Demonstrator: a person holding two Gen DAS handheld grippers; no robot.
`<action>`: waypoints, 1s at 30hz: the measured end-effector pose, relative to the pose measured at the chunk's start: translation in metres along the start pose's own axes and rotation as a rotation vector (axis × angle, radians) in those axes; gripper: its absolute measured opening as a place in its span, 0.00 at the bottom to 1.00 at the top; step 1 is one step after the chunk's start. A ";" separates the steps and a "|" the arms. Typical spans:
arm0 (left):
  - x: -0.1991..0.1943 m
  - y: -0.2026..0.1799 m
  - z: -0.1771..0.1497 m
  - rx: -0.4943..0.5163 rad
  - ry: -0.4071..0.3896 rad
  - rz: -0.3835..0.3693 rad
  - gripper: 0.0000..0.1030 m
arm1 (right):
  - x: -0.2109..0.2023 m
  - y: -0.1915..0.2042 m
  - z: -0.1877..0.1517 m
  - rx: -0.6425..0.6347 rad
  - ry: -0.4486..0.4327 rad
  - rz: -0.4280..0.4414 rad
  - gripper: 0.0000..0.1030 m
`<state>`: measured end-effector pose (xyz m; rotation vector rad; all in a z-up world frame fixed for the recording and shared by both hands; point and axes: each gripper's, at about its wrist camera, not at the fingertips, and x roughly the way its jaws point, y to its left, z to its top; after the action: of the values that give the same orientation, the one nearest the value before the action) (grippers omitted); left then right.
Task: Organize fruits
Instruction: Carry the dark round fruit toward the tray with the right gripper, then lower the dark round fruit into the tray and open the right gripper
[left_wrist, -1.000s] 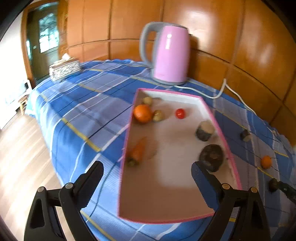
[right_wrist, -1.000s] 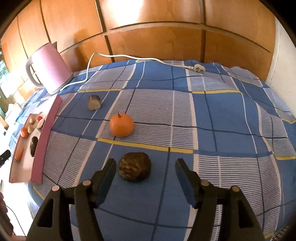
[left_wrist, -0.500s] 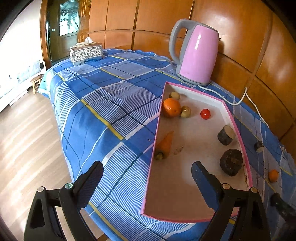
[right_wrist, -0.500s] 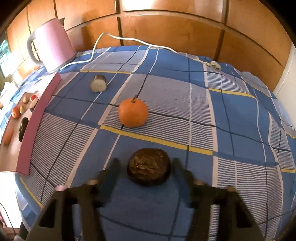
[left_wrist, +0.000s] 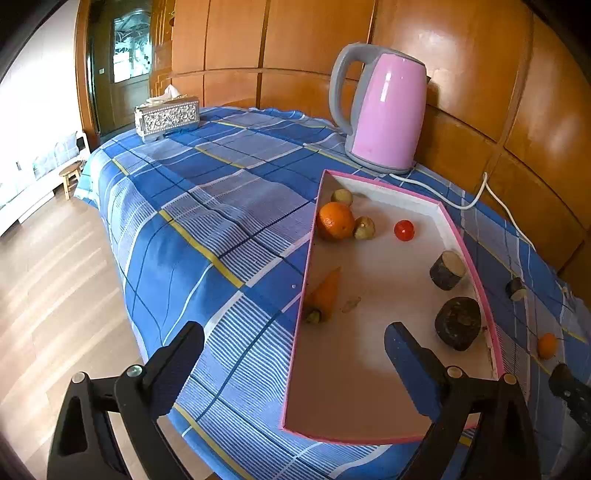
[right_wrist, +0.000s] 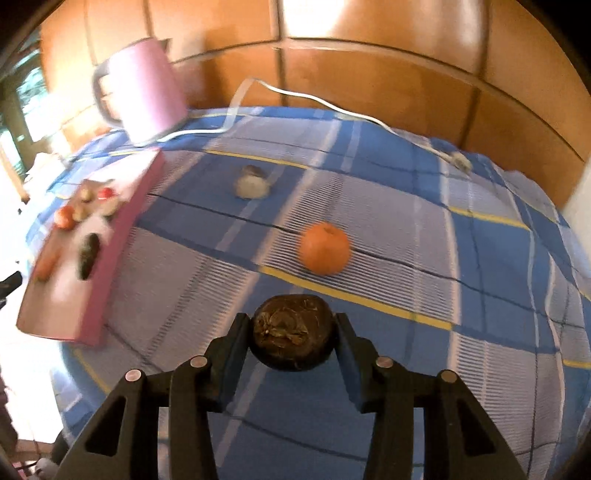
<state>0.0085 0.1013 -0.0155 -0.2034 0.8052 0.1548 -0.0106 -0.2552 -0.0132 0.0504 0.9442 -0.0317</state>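
My right gripper (right_wrist: 293, 338) is shut on a dark brown wrinkled fruit (right_wrist: 293, 332), held just above the blue checked cloth. Beyond it on the cloth lie an orange (right_wrist: 324, 248) and a grey cut piece (right_wrist: 252, 181). The pink-rimmed tray (left_wrist: 373, 384) holds an orange (left_wrist: 335, 220), a carrot (left_wrist: 325, 293), a red tomato (left_wrist: 403, 230), two small tan fruits, a cut dark log (left_wrist: 447, 270) and another dark fruit (left_wrist: 458, 323). My left gripper (left_wrist: 293, 349) stands open over the tray's near left rim, holding nothing.
A pink kettle (left_wrist: 384, 110) stands at the back by the wooden wall, its white cord (right_wrist: 314, 99) trailing across the cloth. A silver tissue box (left_wrist: 167, 117) sits at the far left corner. The table edge drops to wooden floor on the left.
My right gripper closed on the dark fruit and has lifted it, shifting toward the tray; its view is now blurred. The left gripper's view rolled slightly, jaws unchanged.
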 end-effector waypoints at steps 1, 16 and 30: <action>-0.001 -0.001 0.000 0.003 -0.004 -0.002 0.96 | -0.002 0.008 0.002 -0.015 -0.004 0.021 0.45; -0.002 -0.005 -0.001 0.022 -0.011 -0.006 0.96 | -0.005 0.103 0.028 -0.224 -0.009 0.255 0.45; 0.000 -0.004 -0.002 0.030 -0.013 -0.007 0.96 | 0.014 0.169 0.068 -0.324 0.000 0.349 0.45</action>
<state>0.0082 0.0968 -0.0159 -0.1766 0.7931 0.1367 0.0609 -0.0904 0.0196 -0.0850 0.9198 0.4437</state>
